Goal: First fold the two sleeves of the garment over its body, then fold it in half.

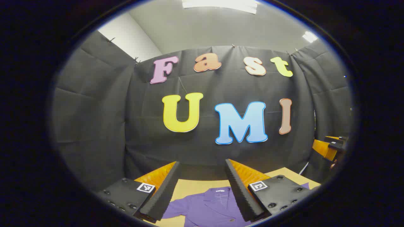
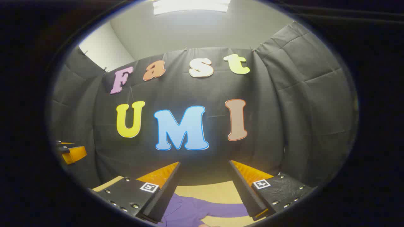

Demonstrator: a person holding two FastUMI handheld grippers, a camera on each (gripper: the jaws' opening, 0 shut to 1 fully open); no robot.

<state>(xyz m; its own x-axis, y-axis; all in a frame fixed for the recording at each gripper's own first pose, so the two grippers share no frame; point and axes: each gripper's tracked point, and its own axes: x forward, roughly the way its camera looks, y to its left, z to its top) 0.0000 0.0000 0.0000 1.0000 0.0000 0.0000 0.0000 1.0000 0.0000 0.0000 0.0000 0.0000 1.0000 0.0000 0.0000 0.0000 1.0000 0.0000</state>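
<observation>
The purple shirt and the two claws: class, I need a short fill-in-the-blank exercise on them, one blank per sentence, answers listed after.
1. The shirt on the table is ____ in colour.
2. The fingers of the left claw stand ____, with nothing between them.
3. The right claw is ____ too, above the shirt's sleeve.
4. The sleeve lies spread out, not yet ____ over the body.

Missing words: purple; open; open; folded
</observation>
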